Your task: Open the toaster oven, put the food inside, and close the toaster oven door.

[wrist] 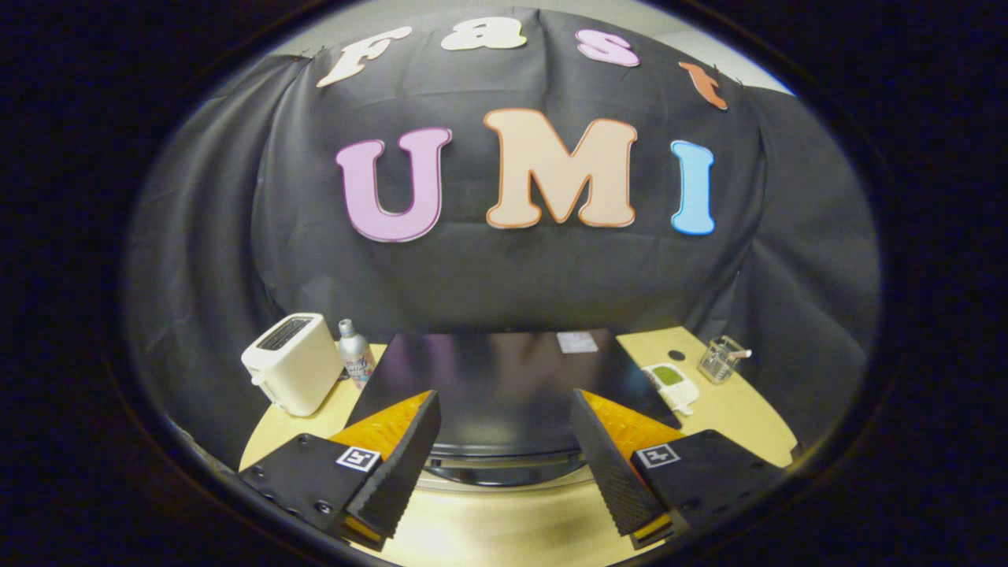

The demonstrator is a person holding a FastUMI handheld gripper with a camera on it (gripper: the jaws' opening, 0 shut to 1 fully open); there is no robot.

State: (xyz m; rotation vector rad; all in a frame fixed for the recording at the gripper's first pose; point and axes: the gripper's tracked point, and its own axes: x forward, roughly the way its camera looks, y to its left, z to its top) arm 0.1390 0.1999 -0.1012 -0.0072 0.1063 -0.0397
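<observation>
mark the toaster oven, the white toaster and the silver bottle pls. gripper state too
toaster oven (504,378), gripper view: middle of its flat black top.
white toaster (295,370), gripper view: its front side wall.
silver bottle (356,356), gripper view: its body below the cap.
gripper (504,465), gripper view: fingers spread open, holding nothing.

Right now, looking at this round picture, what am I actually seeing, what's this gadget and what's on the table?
The camera rides on a hand-held gripper and looks forward along its two black fingers, which stand open and hold nothing. Just ahead of them, on a wooden table, sits a black toaster oven, seen from above. Beside it on one side stand a white toaster and a small bottle. On the other side lie a white packet with something green and a clear glass container.
</observation>
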